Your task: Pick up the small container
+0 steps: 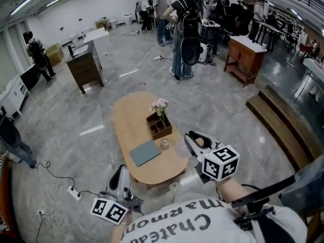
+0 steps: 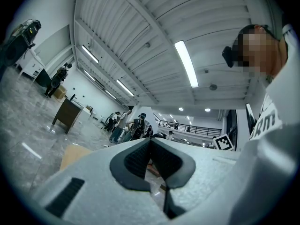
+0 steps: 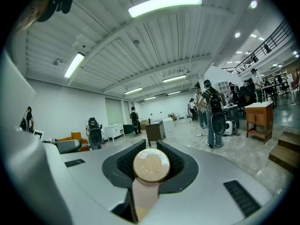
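My right gripper [image 1: 195,141] is raised above the near right end of the oval wooden table [image 1: 126,120]. It is shut on a small pale container with a round cork-like lid [image 1: 200,142], and in the right gripper view the container [image 3: 151,166] stands between the dark pads. Low at the left, off the table's near edge, my left gripper [image 1: 120,176] holds nothing. In its own view the left gripper [image 2: 150,142] has its pad tips touching.
On the table are a wooden organizer [image 1: 160,126] with pink flowers [image 1: 159,105], a grey notebook [image 1: 145,152] and a small glass jar [image 1: 164,144]. A wooden bench [image 1: 283,125] runs along the right. A power strip with cables [image 1: 76,192] lies on the floor at the left. Several people stand further back.
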A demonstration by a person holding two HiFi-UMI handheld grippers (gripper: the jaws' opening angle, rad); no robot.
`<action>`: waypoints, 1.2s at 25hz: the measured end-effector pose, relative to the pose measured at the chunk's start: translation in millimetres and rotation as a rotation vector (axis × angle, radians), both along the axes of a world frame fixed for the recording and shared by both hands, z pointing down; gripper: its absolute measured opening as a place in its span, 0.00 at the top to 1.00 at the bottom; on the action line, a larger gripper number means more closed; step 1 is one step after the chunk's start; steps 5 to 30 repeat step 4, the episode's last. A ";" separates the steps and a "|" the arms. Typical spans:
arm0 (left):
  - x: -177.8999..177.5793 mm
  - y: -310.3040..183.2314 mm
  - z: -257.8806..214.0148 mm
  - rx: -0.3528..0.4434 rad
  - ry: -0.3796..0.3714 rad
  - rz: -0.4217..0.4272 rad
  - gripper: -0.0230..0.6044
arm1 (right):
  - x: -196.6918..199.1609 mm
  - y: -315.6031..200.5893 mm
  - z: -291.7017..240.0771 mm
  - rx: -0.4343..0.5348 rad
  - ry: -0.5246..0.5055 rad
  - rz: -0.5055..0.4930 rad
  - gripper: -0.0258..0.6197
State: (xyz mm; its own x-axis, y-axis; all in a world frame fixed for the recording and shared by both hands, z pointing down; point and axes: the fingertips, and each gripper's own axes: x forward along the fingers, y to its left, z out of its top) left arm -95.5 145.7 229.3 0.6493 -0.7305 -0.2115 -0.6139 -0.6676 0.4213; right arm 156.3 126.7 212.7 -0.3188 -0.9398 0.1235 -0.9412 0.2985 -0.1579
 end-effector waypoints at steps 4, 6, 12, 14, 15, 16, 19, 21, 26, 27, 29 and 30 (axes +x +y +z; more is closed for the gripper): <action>2.0 -1.9 2.2 0.002 0.005 -0.002 0.94 | 2.8 -2.1 2.2 0.000 0.003 0.001 0.84; 2.0 -1.9 2.2 0.002 0.005 -0.002 0.94 | 2.8 -2.1 2.2 0.000 0.003 0.001 0.84; 2.0 -1.9 2.2 0.002 0.005 -0.002 0.94 | 2.8 -2.1 2.2 0.000 0.003 0.001 0.84; 2.0 -1.9 2.2 0.002 0.005 -0.002 0.94 | 2.8 -2.1 2.2 0.000 0.003 0.001 0.84; 2.0 -1.9 2.2 0.002 0.005 -0.002 0.94 | 2.8 -2.1 2.2 0.000 0.003 0.001 0.84; 2.0 -1.9 2.2 0.002 0.005 -0.002 0.94 | 2.8 -2.1 2.2 0.000 0.003 0.001 0.84; 2.0 -1.9 2.2 0.002 0.005 -0.002 0.94 | 2.8 -2.1 2.2 0.000 0.003 0.001 0.84; 2.0 -1.9 2.2 0.002 0.005 -0.002 0.94 | 2.8 -2.1 2.2 0.000 0.003 0.001 0.84; 2.0 -1.9 2.2 0.002 0.005 -0.002 0.94 | 2.8 -2.1 2.2 0.000 0.003 0.001 0.84; 2.0 -1.9 2.2 0.002 0.005 -0.002 0.94 | 2.8 -2.1 2.2 0.000 0.003 0.001 0.84; 2.0 -1.9 2.2 0.002 0.005 -0.002 0.94 | 2.8 -2.1 2.2 0.000 0.003 0.001 0.84; 2.0 -1.9 2.2 0.002 0.005 -0.002 0.94 | 2.8 -2.1 2.2 0.000 0.003 0.001 0.84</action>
